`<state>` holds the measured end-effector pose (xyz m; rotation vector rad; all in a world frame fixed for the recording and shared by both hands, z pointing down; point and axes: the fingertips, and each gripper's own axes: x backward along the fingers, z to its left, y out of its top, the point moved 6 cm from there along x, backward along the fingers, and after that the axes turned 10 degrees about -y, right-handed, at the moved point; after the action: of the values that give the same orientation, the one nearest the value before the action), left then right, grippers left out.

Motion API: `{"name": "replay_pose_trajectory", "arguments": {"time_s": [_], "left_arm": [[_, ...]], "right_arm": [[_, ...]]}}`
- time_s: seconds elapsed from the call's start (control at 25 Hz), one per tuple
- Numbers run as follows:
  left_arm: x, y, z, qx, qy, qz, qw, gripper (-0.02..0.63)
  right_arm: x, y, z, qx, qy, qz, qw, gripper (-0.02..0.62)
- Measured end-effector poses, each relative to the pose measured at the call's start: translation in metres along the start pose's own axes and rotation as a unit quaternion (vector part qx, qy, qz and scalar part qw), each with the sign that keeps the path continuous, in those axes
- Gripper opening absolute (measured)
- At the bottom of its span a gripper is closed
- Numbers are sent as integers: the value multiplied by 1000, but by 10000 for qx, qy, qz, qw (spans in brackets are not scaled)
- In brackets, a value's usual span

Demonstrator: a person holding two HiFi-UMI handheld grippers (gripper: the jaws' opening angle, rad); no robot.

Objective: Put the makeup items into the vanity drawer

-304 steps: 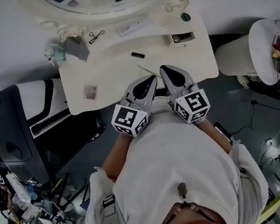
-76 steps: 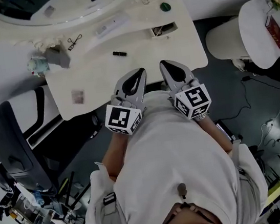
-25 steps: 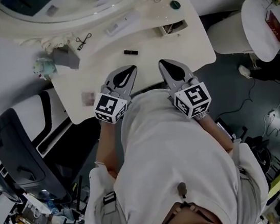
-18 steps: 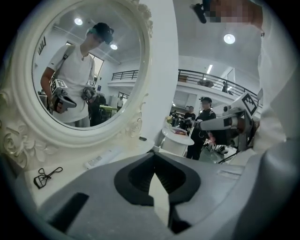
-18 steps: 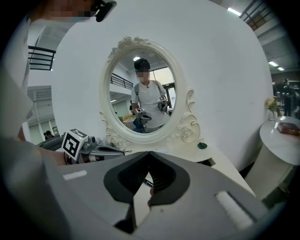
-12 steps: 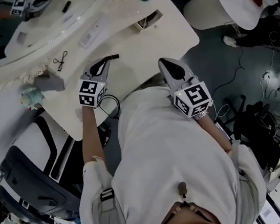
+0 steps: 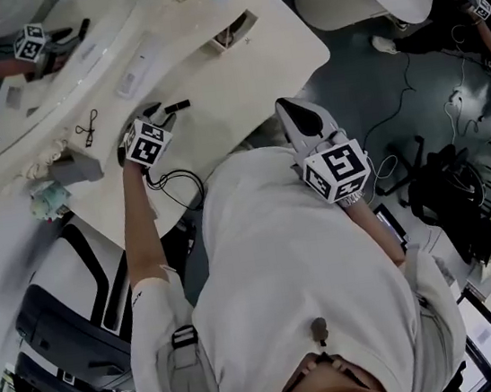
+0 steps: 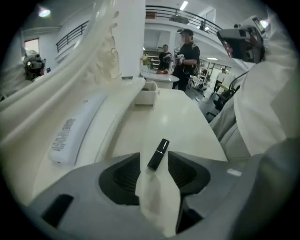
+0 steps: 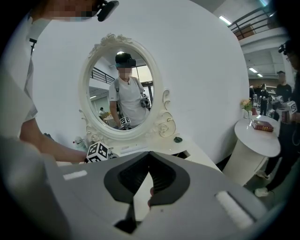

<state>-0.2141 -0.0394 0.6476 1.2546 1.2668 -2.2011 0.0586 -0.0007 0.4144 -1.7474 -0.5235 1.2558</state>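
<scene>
The left gripper points down at the white vanity tabletop. Its jaws have just been opening and stand apart, pads pressing on nothing. The short black lipstick tube lies flat on the tabletop, near end between the jaw tips, apparently lined up for a pinch across its width. The small open white drawer sits well ahead of the jaws. The right gripper waits near the torso, jaws together and empty, probably to stay clear.
</scene>
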Motion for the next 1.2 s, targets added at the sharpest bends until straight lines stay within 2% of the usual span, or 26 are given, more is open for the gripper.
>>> {"name": "replay_pose_trajectory", "arguments": {"time_s": [0.12, 0.24, 0.52, 0.6, 0.68, 0.76, 1.0, 1.2], "left_arm": [[-17, -5, -2, -378, -142, 507, 9979, 207], [-29, -7, 0, -607, -199, 776, 9949, 216], [-47, -10, 6, -604, -267, 1012, 9927, 216], [-49, -12, 4, -538, -201, 989, 9934, 197], [-49, -14, 2, -447, -100, 923, 9947, 136], [-47, -16, -1, -237, -36, 812, 9964, 103], [-34, -19, -23, 382, 51, 406, 9984, 98], [-17, -15, -51, 755, 324, -119, 9965, 98]], "right_arm": [[0, -1, 1, 65, 13, 58, 10000, 8], [0, -2, 1, 78, 14, 78, 9999, 8], [3, -5, 4, 111, 61, 92, 9999, 8], [5, -7, 4, 100, 67, 85, 9999, 8], [6, -7, 3, 85, 83, 77, 9999, 8], [8, -8, 4, 89, 121, 66, 9999, 8], [11, -9, 5, 130, 302, 22, 9995, 8], [10, -10, 11, 242, 580, -17, 9980, 8]]}}
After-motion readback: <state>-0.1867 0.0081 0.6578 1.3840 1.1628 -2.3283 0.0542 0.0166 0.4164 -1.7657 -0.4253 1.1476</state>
